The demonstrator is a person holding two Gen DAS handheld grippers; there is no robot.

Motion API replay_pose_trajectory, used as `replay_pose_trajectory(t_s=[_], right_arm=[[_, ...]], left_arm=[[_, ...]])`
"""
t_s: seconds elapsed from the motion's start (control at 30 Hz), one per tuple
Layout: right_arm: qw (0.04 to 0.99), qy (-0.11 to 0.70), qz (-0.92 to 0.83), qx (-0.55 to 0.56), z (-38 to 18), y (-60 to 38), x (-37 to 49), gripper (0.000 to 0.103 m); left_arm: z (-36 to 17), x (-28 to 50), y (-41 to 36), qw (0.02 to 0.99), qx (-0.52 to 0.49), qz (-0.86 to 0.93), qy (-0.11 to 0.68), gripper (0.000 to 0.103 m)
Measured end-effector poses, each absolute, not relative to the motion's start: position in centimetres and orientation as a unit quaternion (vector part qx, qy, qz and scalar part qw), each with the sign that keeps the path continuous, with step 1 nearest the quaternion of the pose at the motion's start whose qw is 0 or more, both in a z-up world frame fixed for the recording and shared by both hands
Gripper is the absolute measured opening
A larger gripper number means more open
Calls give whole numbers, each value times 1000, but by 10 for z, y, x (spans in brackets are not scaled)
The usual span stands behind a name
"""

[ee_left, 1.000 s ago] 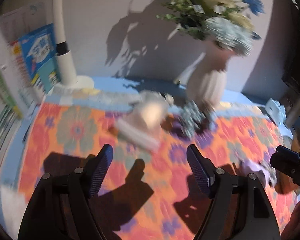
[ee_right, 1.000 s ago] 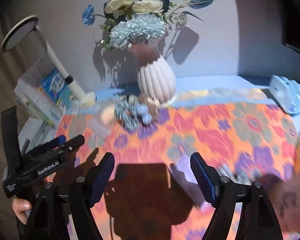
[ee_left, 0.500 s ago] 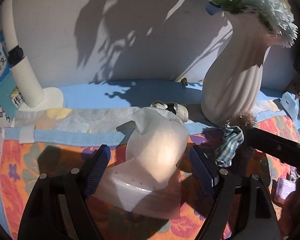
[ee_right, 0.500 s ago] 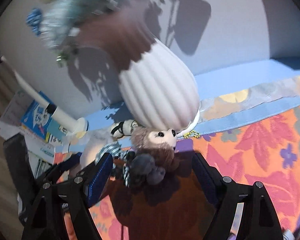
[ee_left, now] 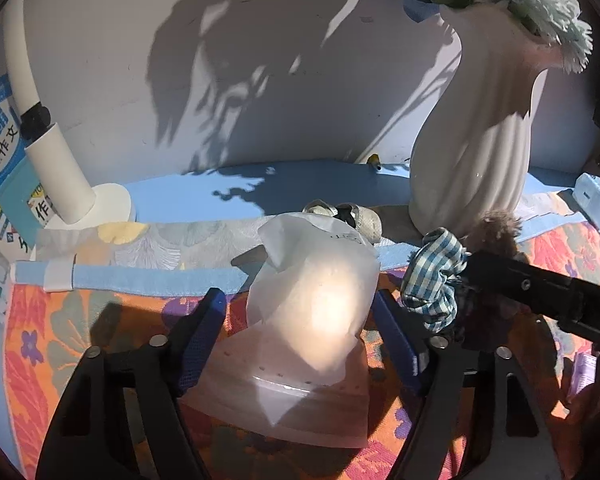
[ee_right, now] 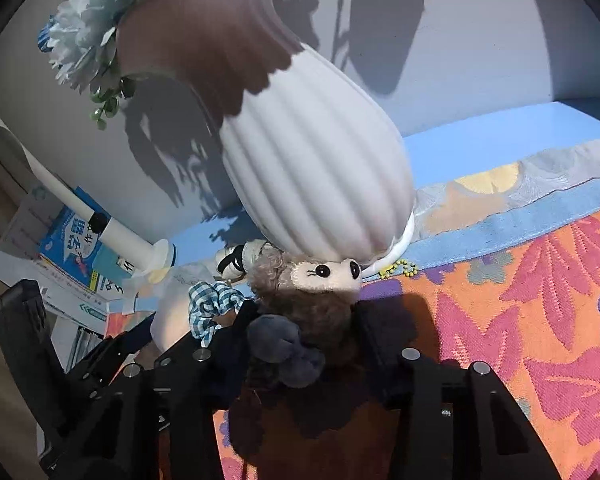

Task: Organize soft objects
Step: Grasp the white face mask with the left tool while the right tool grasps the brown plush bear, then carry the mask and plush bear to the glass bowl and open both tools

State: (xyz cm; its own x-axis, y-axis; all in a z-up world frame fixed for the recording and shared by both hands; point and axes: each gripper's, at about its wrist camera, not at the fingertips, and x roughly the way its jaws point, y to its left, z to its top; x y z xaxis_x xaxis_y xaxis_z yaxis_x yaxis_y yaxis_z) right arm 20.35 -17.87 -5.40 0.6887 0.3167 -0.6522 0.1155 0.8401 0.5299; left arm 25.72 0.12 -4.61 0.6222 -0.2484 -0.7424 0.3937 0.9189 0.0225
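A white translucent bag (ee_left: 312,292) lies crumpled on the floral cloth. My left gripper (ee_left: 300,328) straddles it, and its jaws are closing with the bag between them. The right pad touches the bag's edge; a small gap shows at the left pad. A brown plush toy (ee_right: 324,280) with a cream face leans against the vase. My right gripper (ee_right: 306,320) is closing on its body, and both pads press the fur. A blue checked scrunchie (ee_right: 210,304) lies between bag and toy. In the left wrist view the scrunchie (ee_left: 432,280) touches the right gripper's black finger (ee_left: 540,292).
A tall ribbed white vase (ee_right: 320,176) with flowers stands right behind the toy. A small grey-white shoe-like item (ee_left: 356,216) lies behind the bag. A white lamp base (ee_left: 92,208) and stacked books (ee_left: 0,148) fill the left. The wall is close behind.
Both grippers came forward and down to the items by the vase. The right jaws narrowed onto the plush toy. The left jaws narrowed around the white bag.
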Motion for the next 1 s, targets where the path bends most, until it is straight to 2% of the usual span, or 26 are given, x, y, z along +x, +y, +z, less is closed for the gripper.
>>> replay_pose_trajectory(t_s=[0.07,0.1,0.17,0.37,0.5,1.0], right_arm=[[877,387,58,278,-53,-181,200,46],[879,383,59,279,-53,-181,199,45],[882,376,59,279,-51,-183,195,45],[884,370,54,282,-44,-187,180,45],[882,377,55,277,-36,-186,152,45],[885,381,25,267,-8,-201,3,45]], left_arm=[[-46,258,2,895,87,-182,397,50],[-47,258,2,896,86,-182,397,48],[-44,256,3,899,84,-186,388,39],[-35,241,0,908,86,-198,360,38],[-32,227,3,906,72,-196,369,38],[-16,78,-10,900,49,-213,376,38]])
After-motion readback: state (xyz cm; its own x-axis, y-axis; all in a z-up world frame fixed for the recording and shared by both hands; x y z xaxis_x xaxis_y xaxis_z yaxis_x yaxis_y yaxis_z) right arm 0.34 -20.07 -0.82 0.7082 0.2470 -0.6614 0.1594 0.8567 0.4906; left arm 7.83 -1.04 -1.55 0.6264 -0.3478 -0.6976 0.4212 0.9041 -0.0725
